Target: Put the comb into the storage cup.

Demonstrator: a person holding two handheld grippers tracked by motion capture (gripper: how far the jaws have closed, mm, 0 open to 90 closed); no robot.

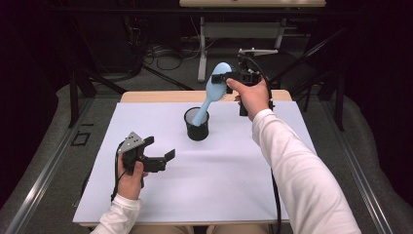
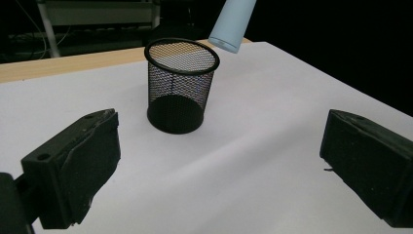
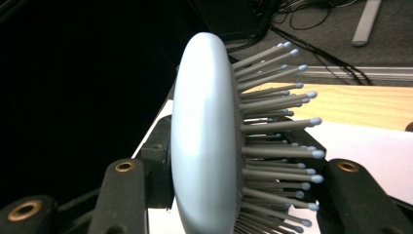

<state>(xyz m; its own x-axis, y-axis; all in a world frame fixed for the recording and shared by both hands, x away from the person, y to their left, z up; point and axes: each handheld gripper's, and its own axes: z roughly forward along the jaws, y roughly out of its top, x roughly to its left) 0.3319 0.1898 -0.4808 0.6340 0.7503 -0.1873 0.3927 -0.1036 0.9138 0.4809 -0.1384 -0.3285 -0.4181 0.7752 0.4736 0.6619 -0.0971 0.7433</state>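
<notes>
A light blue hairbrush point(image 1: 213, 90) hangs tilted, its handle tip at the rim of a black mesh cup point(image 1: 197, 125). My right gripper point(image 1: 225, 76) is shut on the brush head, high above the table's far side. Up close, the brush's smooth back point(image 3: 204, 146) and grey bristles sit between the two jaws. Over the near left of the table my left gripper point(image 1: 158, 149) stands open and holds nothing. The mesh cup point(image 2: 180, 87) stands upright ahead of its jaws, with the blue handle end point(image 2: 233, 24) just above the rim.
A white sheet point(image 1: 204, 175) covers the wooden table point(image 1: 146, 96). Dark frame legs, cables and a grey floor lie beyond the far edge.
</notes>
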